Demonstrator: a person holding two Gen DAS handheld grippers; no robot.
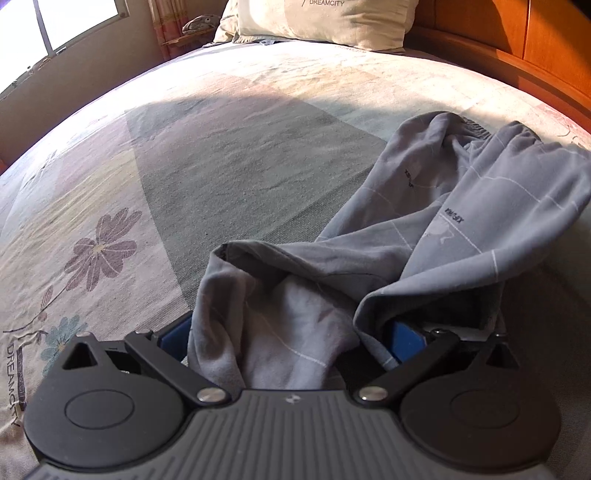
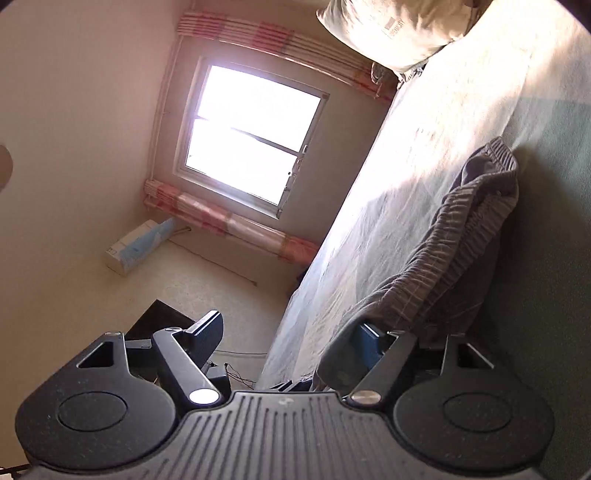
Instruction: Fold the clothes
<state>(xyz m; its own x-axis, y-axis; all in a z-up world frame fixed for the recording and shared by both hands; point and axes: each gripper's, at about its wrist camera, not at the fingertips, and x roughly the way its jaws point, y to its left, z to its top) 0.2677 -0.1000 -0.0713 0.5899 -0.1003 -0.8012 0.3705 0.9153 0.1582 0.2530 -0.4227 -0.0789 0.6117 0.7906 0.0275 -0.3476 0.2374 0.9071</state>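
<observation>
Left wrist view: crumpled grey shorts [image 1: 436,206], seemingly bunched, on bed [image 1: 221,155].

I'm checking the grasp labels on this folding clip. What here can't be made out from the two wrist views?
- Left wrist view: the left gripper fingertips are buried in the grey garment, so any pinch is hidden.
- Same view: the garment's right edge is cut off by the frame.
- Right wrist view: the right gripper has cloth draped over one finger; contact there is hidden.
- The pillow print is too small to read.

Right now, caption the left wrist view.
Left claw with grey trousers bunched between its fingers, on a flowered bedsheet.
</observation>
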